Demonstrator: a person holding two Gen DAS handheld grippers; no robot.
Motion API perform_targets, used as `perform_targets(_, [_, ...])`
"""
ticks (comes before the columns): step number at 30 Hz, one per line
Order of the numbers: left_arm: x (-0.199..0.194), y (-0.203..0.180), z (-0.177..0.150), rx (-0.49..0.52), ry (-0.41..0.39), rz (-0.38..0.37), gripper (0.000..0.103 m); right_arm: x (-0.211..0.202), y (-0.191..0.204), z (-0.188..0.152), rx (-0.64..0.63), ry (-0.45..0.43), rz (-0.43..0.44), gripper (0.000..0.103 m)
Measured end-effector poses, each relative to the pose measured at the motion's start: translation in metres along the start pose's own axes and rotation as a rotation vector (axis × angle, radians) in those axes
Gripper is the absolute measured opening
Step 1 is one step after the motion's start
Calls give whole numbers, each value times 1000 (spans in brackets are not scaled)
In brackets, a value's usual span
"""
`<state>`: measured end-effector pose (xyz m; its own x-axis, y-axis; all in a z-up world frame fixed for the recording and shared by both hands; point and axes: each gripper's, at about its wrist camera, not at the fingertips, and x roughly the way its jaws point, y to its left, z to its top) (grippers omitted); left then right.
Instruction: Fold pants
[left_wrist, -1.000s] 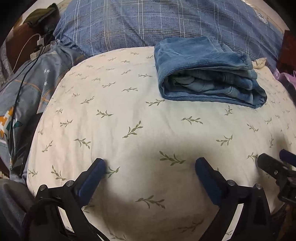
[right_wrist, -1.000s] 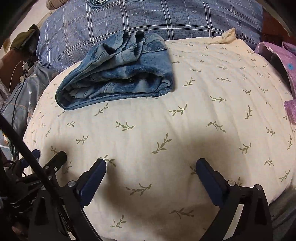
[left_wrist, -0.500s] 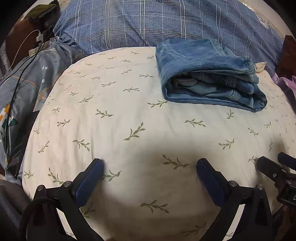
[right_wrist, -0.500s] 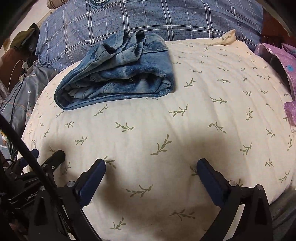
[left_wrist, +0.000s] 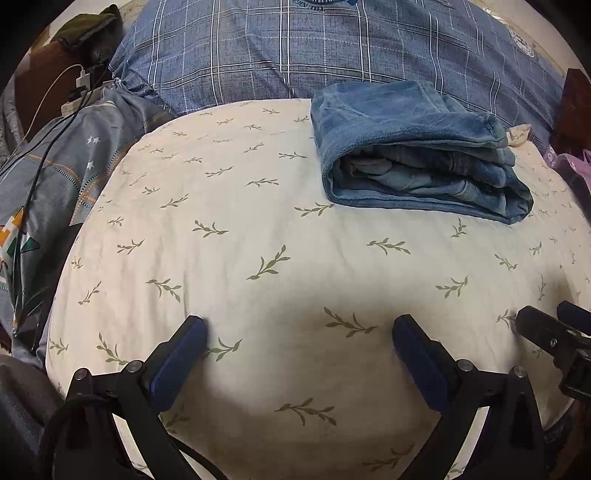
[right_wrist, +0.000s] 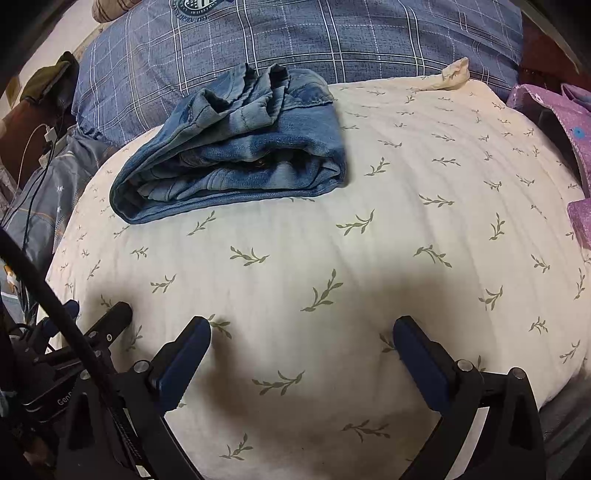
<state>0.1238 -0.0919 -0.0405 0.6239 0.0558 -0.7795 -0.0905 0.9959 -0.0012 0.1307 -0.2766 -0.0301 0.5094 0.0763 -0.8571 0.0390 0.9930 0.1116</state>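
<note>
A pair of blue denim pants (left_wrist: 413, 158) lies folded into a thick bundle at the far side of a cream sheet with green sprigs (left_wrist: 258, 229); the right wrist view shows the same pants (right_wrist: 236, 155) at upper left. My left gripper (left_wrist: 299, 332) is open over the near part of the sheet, well short of the pants, with nothing between its blue pads. My right gripper (right_wrist: 301, 332) is likewise open and holds nothing. Each gripper shows at the edge of the other's view: the right gripper (left_wrist: 554, 332) and the left gripper (right_wrist: 92, 328).
A blue plaid pillow (left_wrist: 332, 48) lies behind the pants. A grey patterned quilt (left_wrist: 55, 177) with black and white cables (left_wrist: 44, 147) lies to the left. Purple fabric (right_wrist: 554, 122) sits at the right edge. A black cable (right_wrist: 55, 314) crosses the right view's lower left.
The left gripper's view has tilted up slightly, so the pants and pillow sit lower in frame. Both grippers stay open and the pants have not moved.
</note>
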Motion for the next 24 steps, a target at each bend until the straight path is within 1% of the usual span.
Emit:
perform_targets(9, [4,8,6,-1,-4,-32,102,2,-1,4,14,-22,-14,101])
perform_targets(12, [5,7,5,-2,-25,-22,102,5,2,4,-8,-27,-37,102])
perform_targets(13, [5,7,3,-5,-44,-15,103,5,4,4,-17,-29,-47,102])
perform_targets(15, [4,7,0,-22,-61,-13,102,7,7,4,-36,-33,-66,102])
perform_targets(16, [4,6,0,-21,-57,-14,103,8,8,4,-41,-35,-71,102])
perform_targets(20, [7,9,7,-14,9,-36,102,8,9,4,-48,-41,-74,102])
perform_targets(21, [8,8,8,-7,16,-32,102,8,9,4,-48,-42,-73,102])
perform_targets(24, [8,7,8,-5,4,-18,103,9,9,3,-52,-45,-70,102])
